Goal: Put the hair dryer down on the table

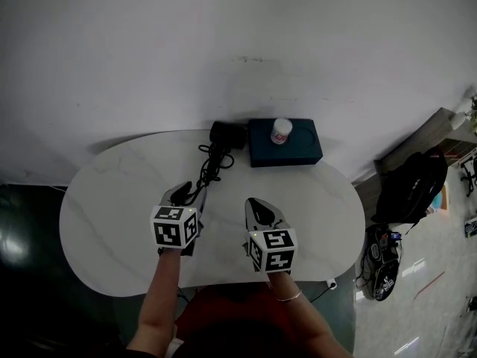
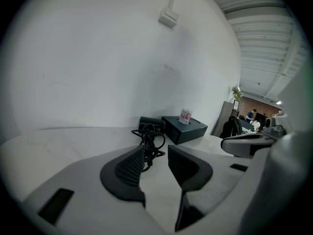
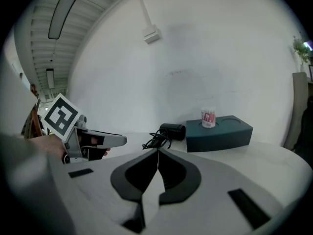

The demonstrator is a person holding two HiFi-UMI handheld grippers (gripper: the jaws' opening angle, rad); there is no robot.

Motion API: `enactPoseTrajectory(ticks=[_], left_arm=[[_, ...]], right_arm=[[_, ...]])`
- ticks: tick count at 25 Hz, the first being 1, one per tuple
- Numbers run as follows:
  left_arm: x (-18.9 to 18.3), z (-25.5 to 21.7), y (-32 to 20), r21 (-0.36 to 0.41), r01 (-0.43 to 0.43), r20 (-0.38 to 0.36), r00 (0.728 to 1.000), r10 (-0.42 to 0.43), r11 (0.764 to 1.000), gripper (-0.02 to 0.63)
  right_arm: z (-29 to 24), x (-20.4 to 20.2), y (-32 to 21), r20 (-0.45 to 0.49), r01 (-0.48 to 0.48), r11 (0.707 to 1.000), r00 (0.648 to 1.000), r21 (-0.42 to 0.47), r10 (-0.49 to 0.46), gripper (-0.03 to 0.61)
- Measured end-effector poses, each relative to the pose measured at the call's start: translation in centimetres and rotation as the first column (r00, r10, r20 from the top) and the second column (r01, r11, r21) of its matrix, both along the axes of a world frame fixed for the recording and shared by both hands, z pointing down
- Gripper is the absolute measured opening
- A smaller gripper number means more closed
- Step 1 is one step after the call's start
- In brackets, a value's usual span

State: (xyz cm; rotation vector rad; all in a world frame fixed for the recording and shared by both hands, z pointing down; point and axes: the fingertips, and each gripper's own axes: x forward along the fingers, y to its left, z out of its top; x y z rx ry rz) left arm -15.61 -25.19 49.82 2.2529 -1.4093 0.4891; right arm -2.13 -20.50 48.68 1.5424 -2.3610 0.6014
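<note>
**Black hair dryer lying at the back of the desk, both claws empty**

We are holding both claws over the near half of the white marbled desk (image 1: 112, 200), and neither one is carrying anything. Our left claw (image 1: 181, 194) is standing about half open, with only air between its pads. The cable (image 1: 211, 166) that we are seeing through the gap is lying farther off on the desk, not in the grip. Our right claw (image 1: 257, 207) is showing its jaws pressed together tip to tip, with nothing caught.

The hair dryer (image 1: 227, 134) is resting on the desk at the far edge, close to the wall (image 1: 223, 51) and just beside the dark teal box (image 1: 298, 151), which is carrying a small white cup (image 1: 281, 130). We cannot tell if the dryer and the box are touching. We are judging that the putting-down is done. The body is lying far from the near rim, and the cable is gathered in a loose coil on the top, so nothing is hanging over.

For moving, the near and left parts of the desk are bare, so we are finding free room to draw back toward ourselves. The wall is closing the far side. The coil is ending near the left claw, and it is the one thing we are thinking could catch.
</note>
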Motion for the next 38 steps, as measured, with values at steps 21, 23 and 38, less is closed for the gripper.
enactPoseTrajectory(ticks=[21, 23, 38], left_arm=[[0.0, -4.8, 7.0, 0.159, 0.002, -0.021, 1.000, 0.002, 0.987, 0.043], [0.1, -5.2, 7.7, 0.171, 0.002, -0.023, 1.000, 0.002, 0.985, 0.038], [0.6, -6.0, 12.2, 0.209, -0.007, -0.051, 0.999, 0.018, 0.978, 0.034]], right_arm=[[-3.0, 0.0, 4.9, 0.011, -0.030, 0.996, 1.000, 0.081, 0.029, 0.015], [-3.4, 0.2, 5.3, 0.011, -0.033, 0.995, 0.999, 0.096, 0.032, 0.015], [-5.3, 0.1, 9.0, 0.014, -0.018, 0.986, 1.000, 0.165, 0.016, 0.015]])
